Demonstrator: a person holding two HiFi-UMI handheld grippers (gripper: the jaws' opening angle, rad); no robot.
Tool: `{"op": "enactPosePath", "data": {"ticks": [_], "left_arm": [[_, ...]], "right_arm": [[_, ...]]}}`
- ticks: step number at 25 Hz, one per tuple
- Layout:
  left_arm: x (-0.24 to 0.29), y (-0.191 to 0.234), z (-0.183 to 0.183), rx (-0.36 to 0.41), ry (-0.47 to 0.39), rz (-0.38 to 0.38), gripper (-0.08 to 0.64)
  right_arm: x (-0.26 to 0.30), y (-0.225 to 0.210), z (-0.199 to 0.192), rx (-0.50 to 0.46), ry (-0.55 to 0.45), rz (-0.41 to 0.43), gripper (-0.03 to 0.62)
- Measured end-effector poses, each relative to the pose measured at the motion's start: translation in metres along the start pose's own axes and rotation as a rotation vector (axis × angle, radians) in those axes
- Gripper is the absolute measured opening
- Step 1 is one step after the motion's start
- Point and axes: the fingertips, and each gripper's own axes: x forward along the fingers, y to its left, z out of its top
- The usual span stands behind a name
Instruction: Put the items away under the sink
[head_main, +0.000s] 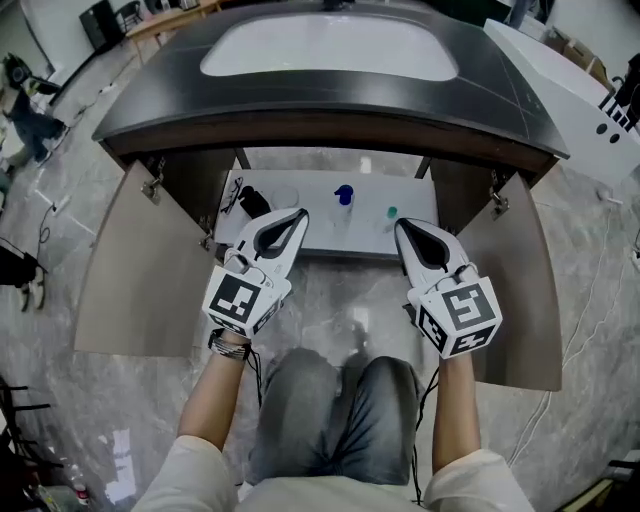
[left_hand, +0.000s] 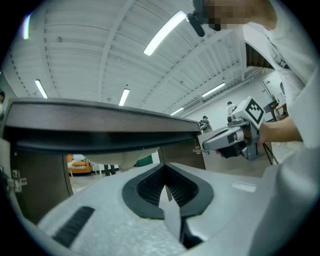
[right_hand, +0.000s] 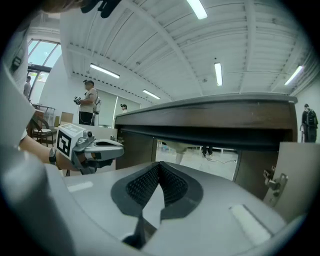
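Only overhead: blue item (head_main: 344, 194) under sink (head_main: 330, 45).

The countertop (head_main: 500, 90) is dark and glossy, the sink basin (head_main: 330, 45) smooth white; cabinet doors (head_main: 135, 270) look matt, with metal hinges (head_main: 153, 182), over a polished marble-look floor (head_main: 335, 285).

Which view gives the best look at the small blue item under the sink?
The head view: it looks down into the open cabinet, where the blue item sits on the white shelf. The left gripper view and the right gripper view show only the countertop edge and the space below it, not the item.
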Motion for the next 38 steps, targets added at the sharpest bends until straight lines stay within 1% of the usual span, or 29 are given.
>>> {"op": "enactPosePath", "data": {"ticks": [1, 3, 5, 7, 9, 11, 15, 20, 26, 29, 32, 35, 38], "left_arm": [[0.002, 0.003, 0.012, 0.018, -0.003, 0.005, 0.006], [0.003, 0.008, 0.035, 0.023, 0.003, 0.009, 0.006], [0.004, 0.013, 0.062, 0.014, 0.018, 0.009, 0.006], [0.007, 0.014, 0.094, 0.009, 0.003, -0.014, 0.006], [0.009, 0.017, 0.122, -0.008, 0.019, -0.026, 0.006], [0.011, 0.023, 0.153, -0.026, 0.037, -0.022, 0.006], [0.013, 0.031, 0.221, -0.047, 0.045, -0.013, 0.006], [0.004, 0.048, 0.306, -0.076, 0.053, 0.000, 0.008], [-0.022, 0.056, 0.394, -0.098, 0.083, 0.003, 0.008], [-0.028, 0.056, 0.428, -0.093, 0.101, 0.011, 0.006], [-0.030, 0.048, 0.463, -0.087, 0.100, 0.007, 0.006], [-0.038, 0.036, 0.494, -0.078, 0.093, 0.010, 0.007], [-0.047, 0.026, 0.522, -0.081, 0.069, 0.028, 0.006]], "right_arm": [[-0.001, -0.003, 0.013, -0.003, -0.008, 0.000, 0.006], [-0.004, -0.010, 0.040, -0.009, -0.014, 0.002, 0.006], [-0.009, -0.014, 0.070, -0.011, -0.013, 0.003, 0.006], [-0.015, -0.019, 0.102, -0.010, -0.011, -0.003, 0.006], [-0.020, -0.025, 0.136, -0.013, -0.009, -0.011, 0.006], [-0.024, -0.032, 0.171, -0.013, -0.009, -0.017, 0.006], [-0.036, -0.041, 0.229, 0.024, 0.003, -0.030, 0.006], [-0.054, -0.036, 0.316, 0.023, 0.021, -0.022, 0.006], [-0.087, -0.026, 0.407, 0.013, 0.024, -0.044, 0.006], [-0.105, -0.025, 0.446, 0.011, 0.009, -0.048, 0.006], [-0.124, -0.025, 0.479, 0.014, -0.004, -0.053, 0.006], [-0.143, -0.018, 0.503, 0.002, -0.010, -0.042, 0.006], [-0.161, -0.005, 0.523, -0.026, -0.009, -0.020, 0.006]]}}
